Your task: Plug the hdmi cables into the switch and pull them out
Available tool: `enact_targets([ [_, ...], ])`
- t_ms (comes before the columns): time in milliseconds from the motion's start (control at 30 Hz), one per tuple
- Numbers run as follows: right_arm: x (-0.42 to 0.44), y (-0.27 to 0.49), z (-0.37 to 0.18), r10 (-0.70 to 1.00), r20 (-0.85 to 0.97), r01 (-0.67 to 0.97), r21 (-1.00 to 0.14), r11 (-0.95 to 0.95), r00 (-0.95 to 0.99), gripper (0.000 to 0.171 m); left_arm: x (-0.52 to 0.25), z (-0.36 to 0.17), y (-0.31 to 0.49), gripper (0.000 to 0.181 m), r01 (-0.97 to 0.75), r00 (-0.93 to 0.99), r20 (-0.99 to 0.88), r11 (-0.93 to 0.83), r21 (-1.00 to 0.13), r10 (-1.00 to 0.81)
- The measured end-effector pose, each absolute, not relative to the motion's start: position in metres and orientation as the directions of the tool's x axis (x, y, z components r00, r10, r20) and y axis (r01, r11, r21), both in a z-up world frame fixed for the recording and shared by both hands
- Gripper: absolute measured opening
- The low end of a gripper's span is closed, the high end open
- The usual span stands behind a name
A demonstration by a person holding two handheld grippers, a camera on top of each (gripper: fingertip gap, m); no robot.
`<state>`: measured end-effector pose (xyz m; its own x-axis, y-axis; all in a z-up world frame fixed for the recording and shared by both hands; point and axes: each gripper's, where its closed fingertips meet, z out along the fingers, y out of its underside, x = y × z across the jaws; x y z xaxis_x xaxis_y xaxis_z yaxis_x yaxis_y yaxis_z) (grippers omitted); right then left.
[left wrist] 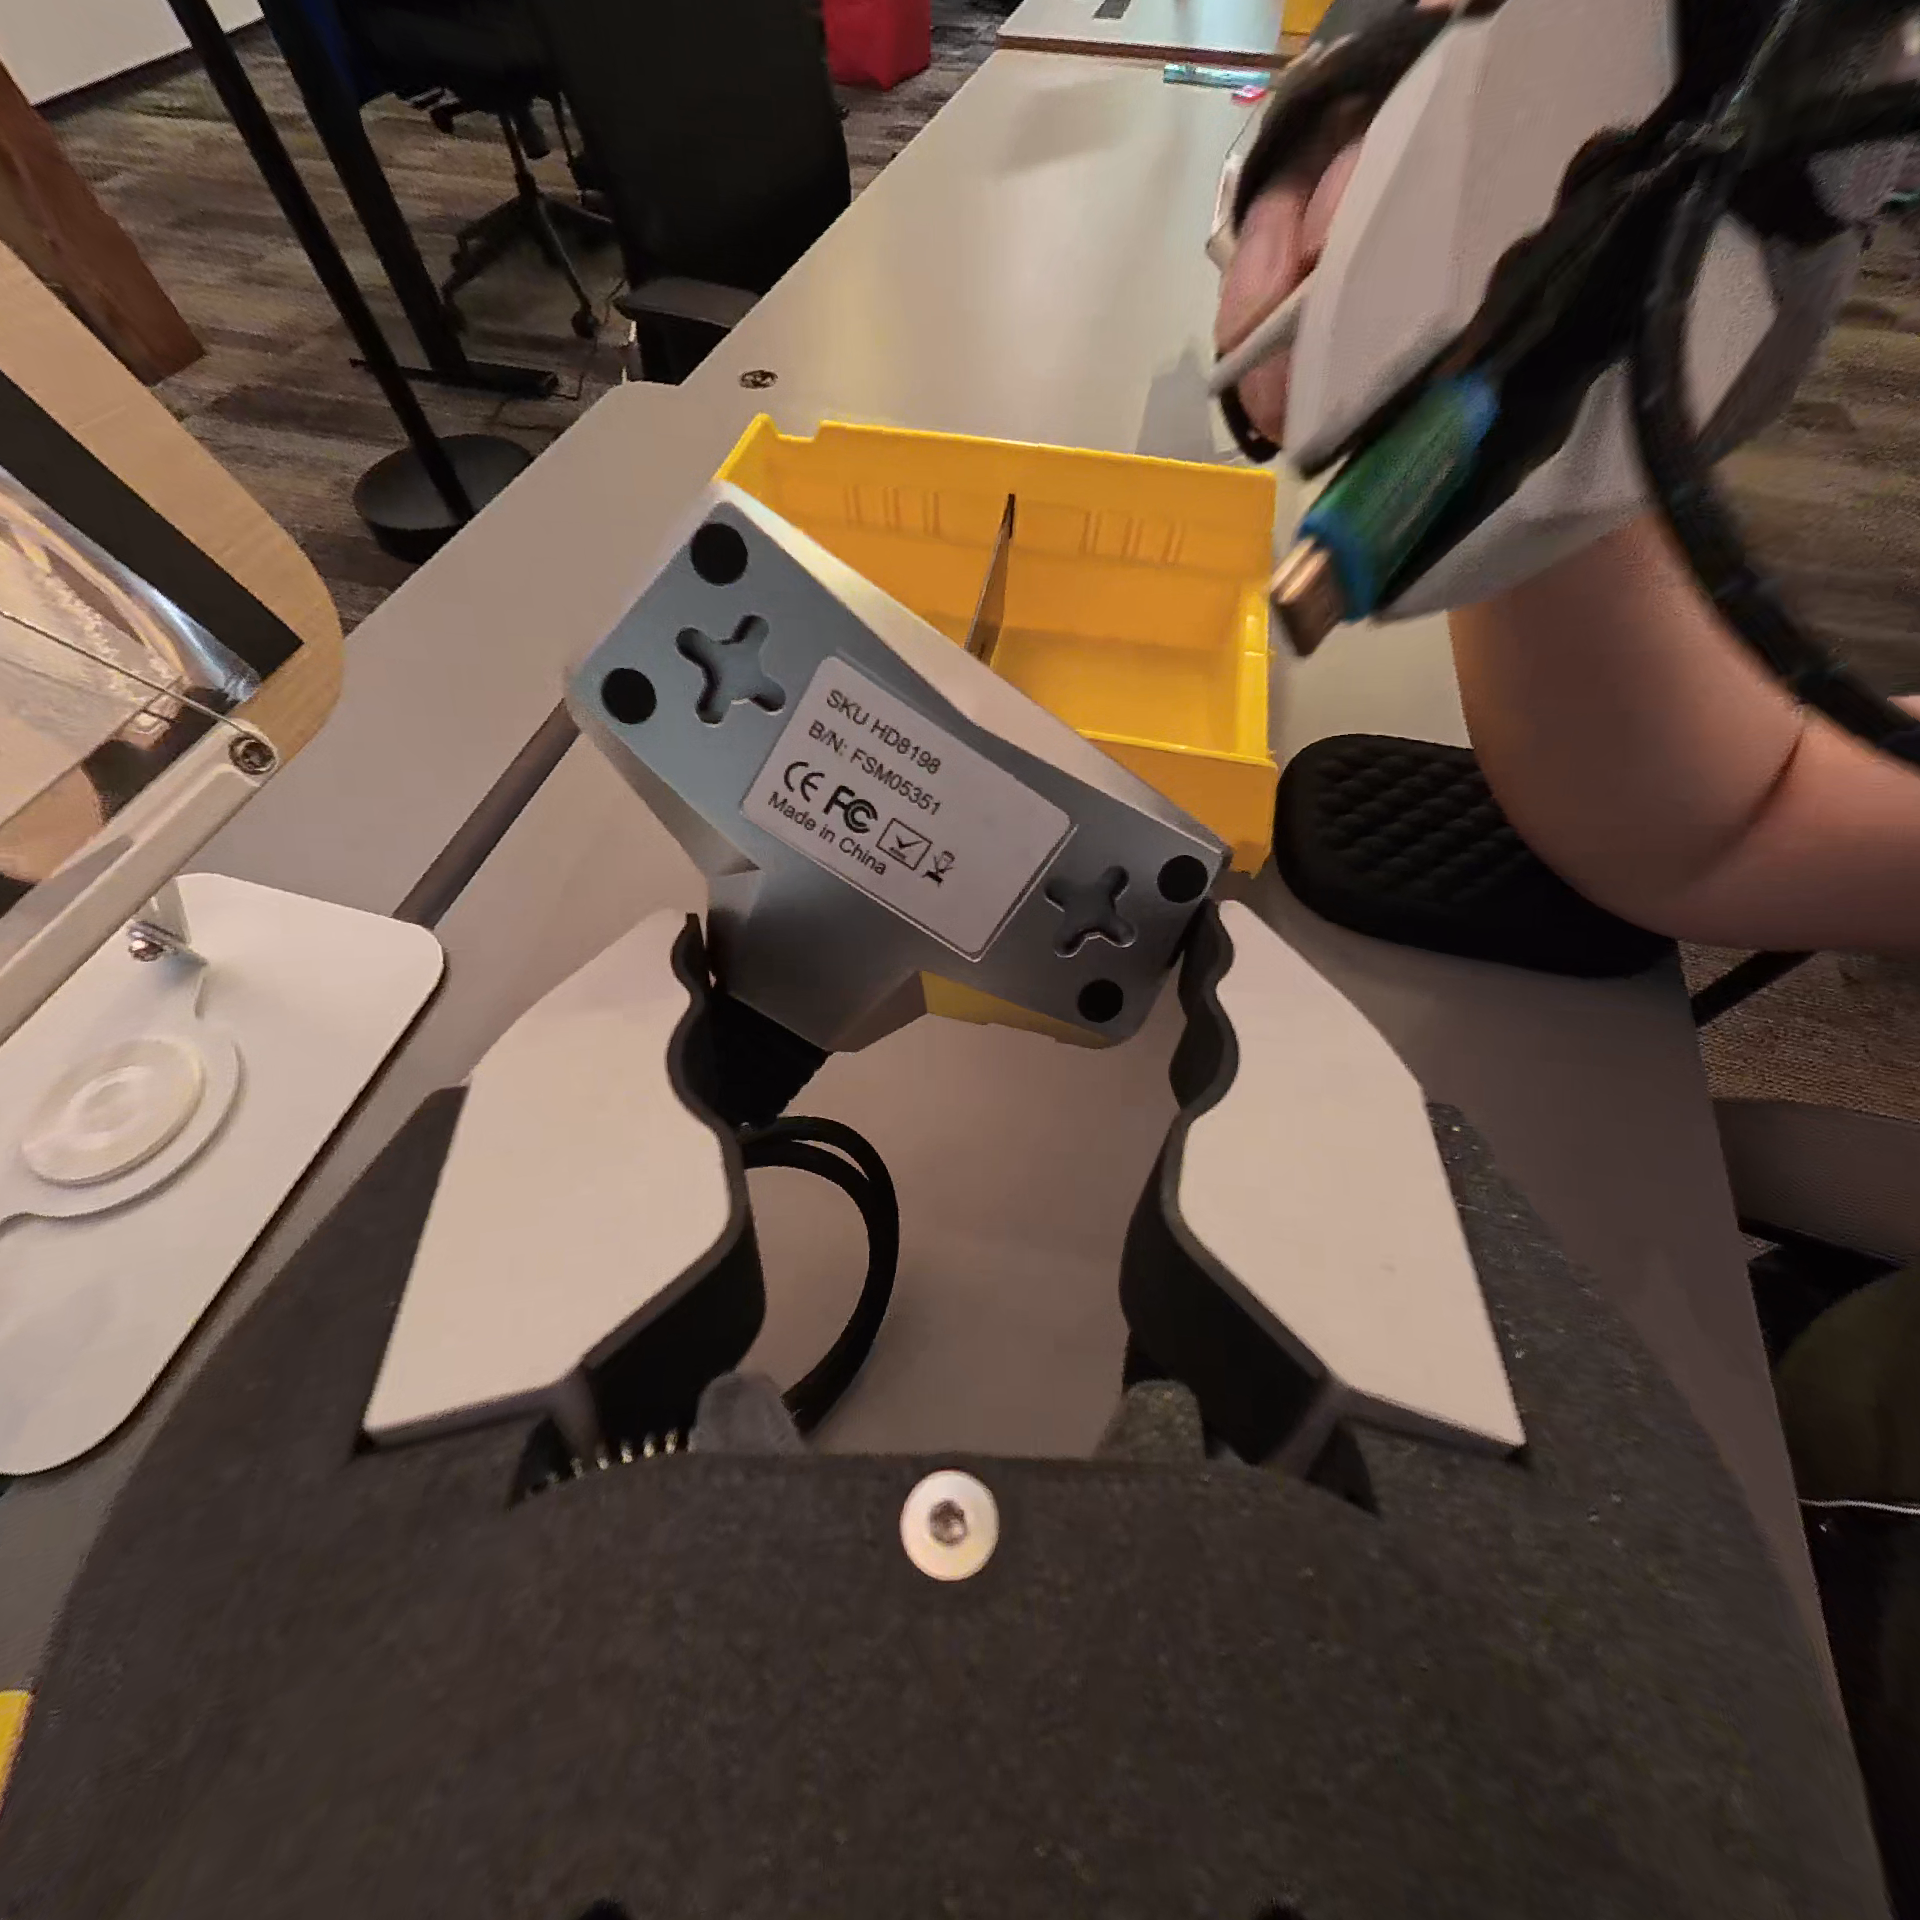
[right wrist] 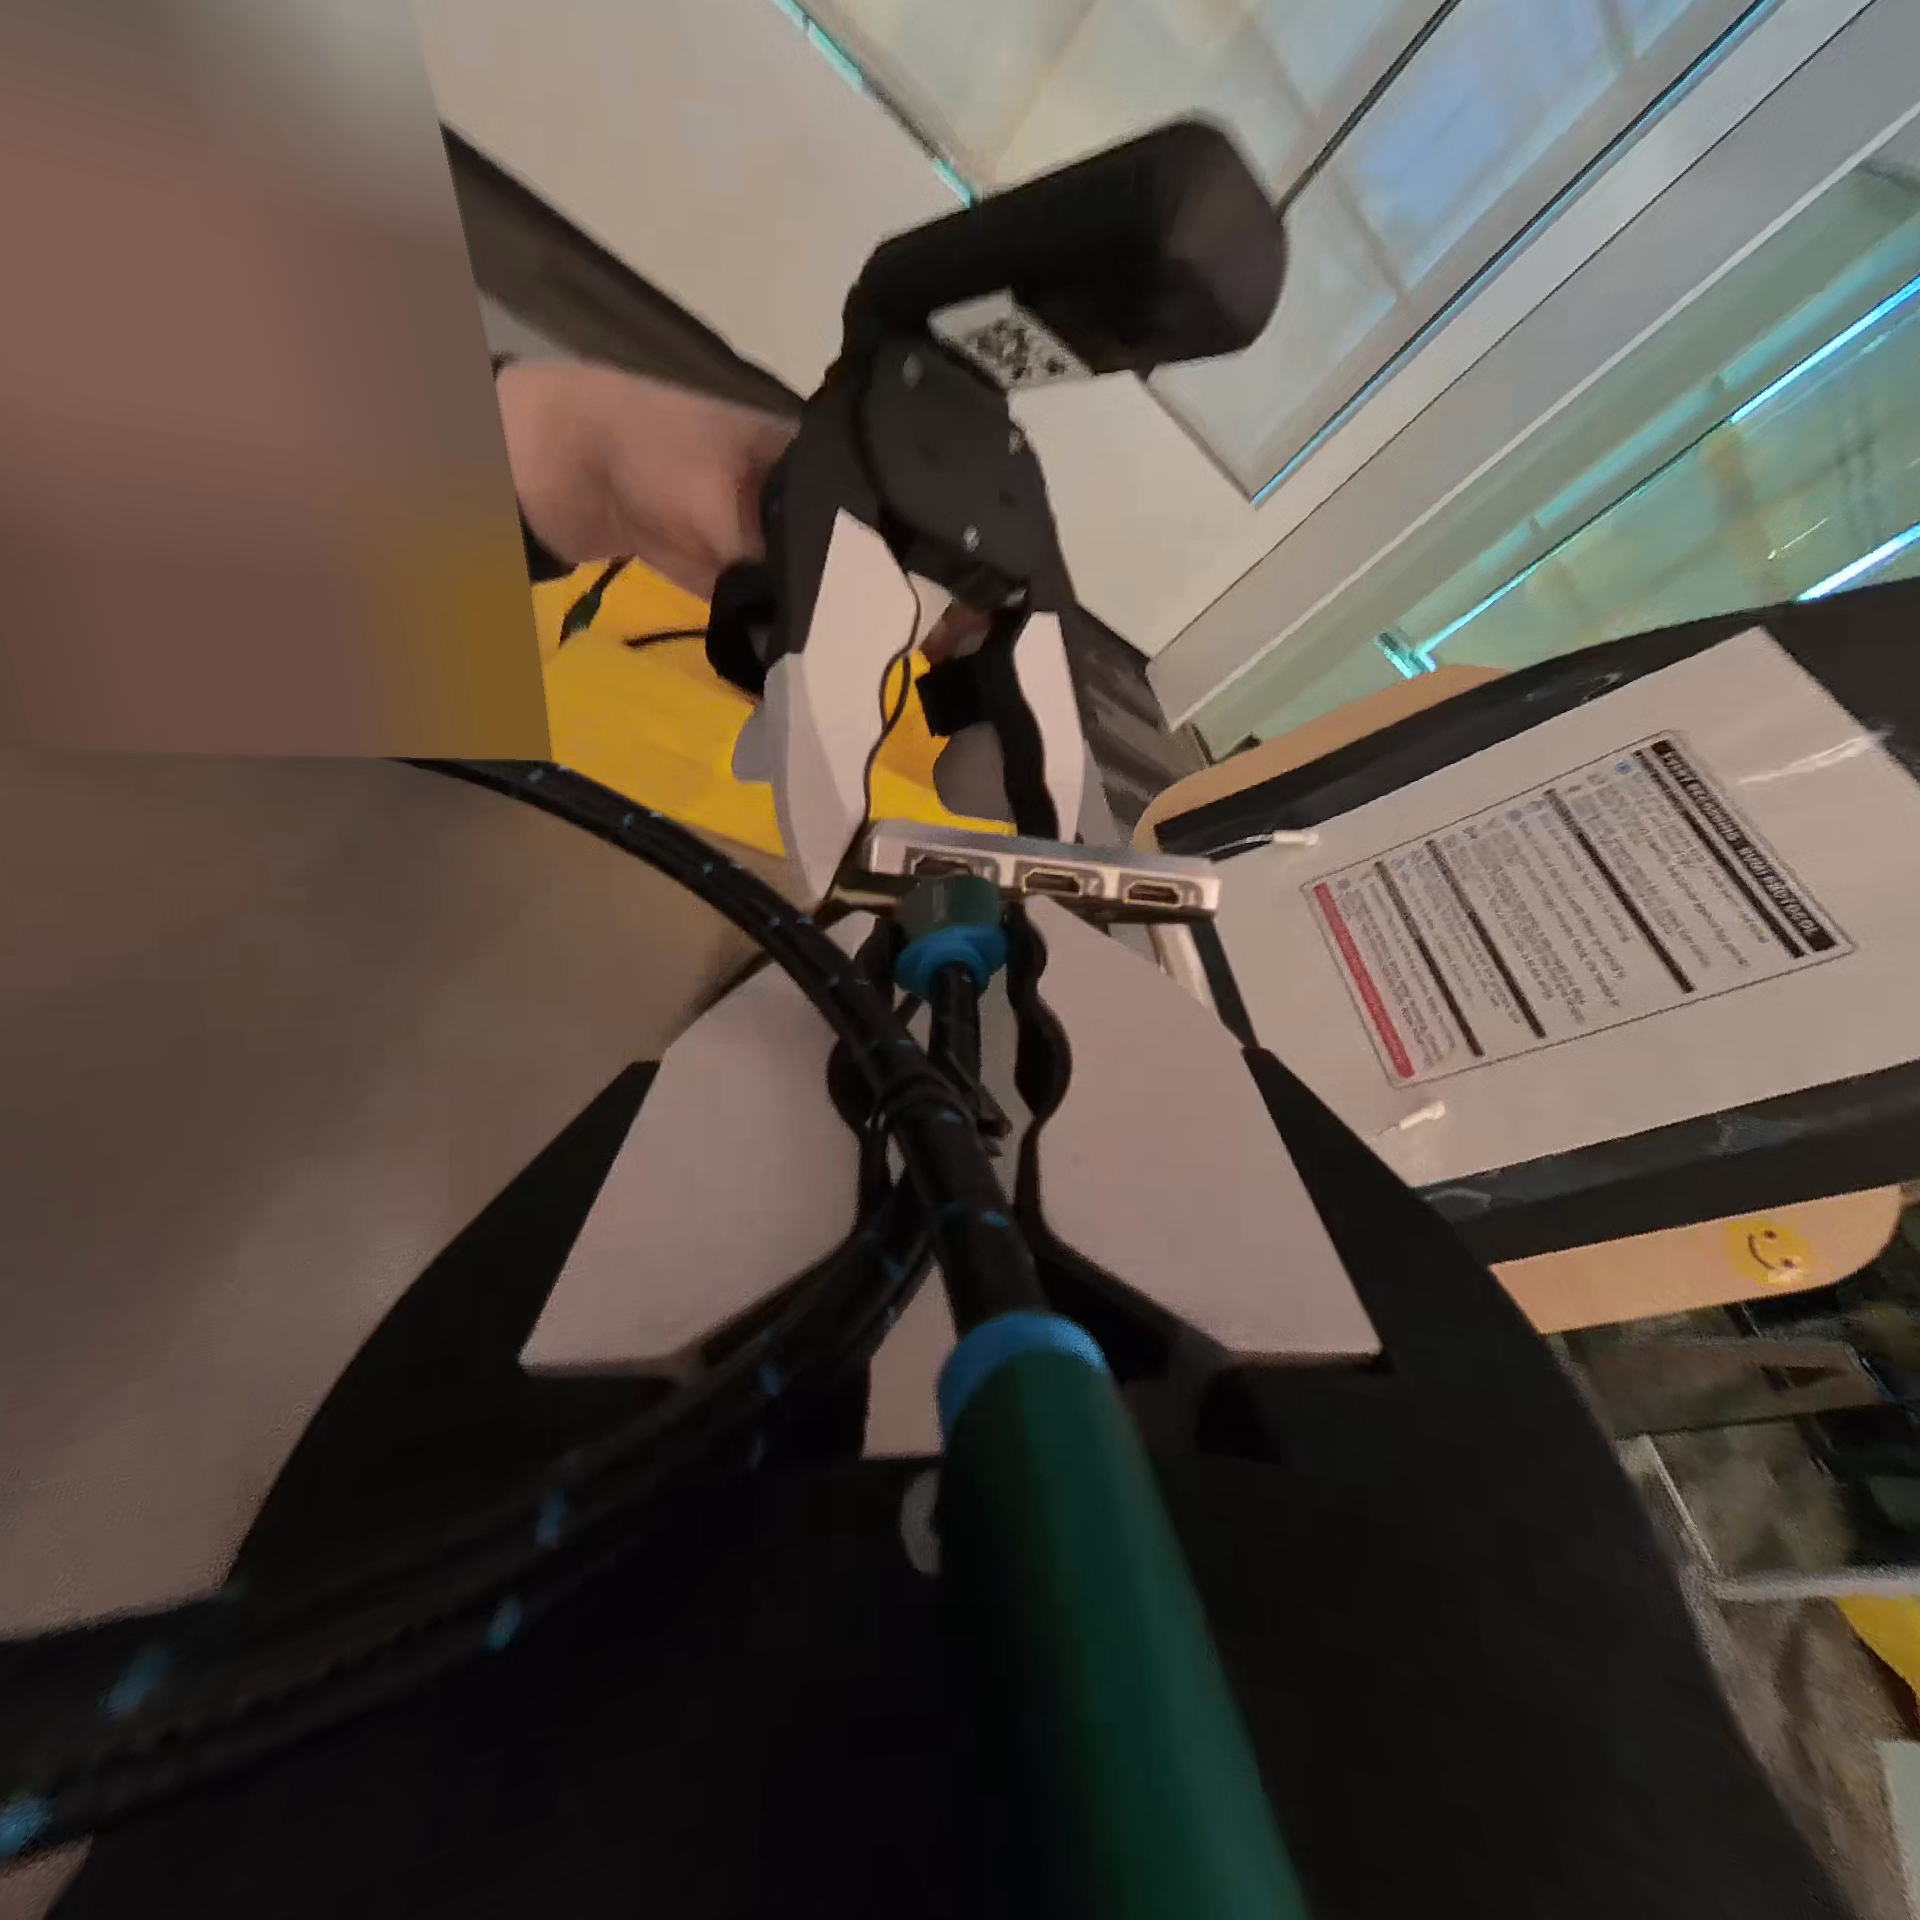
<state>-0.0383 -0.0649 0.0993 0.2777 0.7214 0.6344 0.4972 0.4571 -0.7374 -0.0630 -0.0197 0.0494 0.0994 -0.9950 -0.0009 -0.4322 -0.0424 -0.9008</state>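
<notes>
Above the desk [left wrist: 1049,187], the left hand-held gripper [left wrist: 951,961] is clamping the HDMI switch [left wrist: 894,800] while the right hand-held gripper [right wrist: 961,940] is gripping a green HDMI plug [right wrist: 948,904] near 3 ports; misalignment risks jamming.

Switch [left wrist: 894,790] before bin [left wrist: 1132,582]; plug [left wrist: 1382,520] right, apart.
</notes>
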Motion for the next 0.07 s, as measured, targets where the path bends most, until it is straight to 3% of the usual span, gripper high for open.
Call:
enact_targets([
  [33, -0.0400, -0.0610, 0.0946, 0.721, 0.635, 0.519, -0.730, 0.445, 0.277, 0.021, -0.0630, 0.0490, -0.0197, 0.087, -0.435, 0.100, -0.007, -0.037, -0.900, -0.995],
  [67, -0.0417, -0.0579, 0.0905, 0.726, 0.629, 0.530, -0.730, 0.430, 0.277, 0.021, -0.0630, 0.0483, -0.0196, 0.086, -0.440, 0.101, -0.015, -0.031, -0.897, -0.995],
])
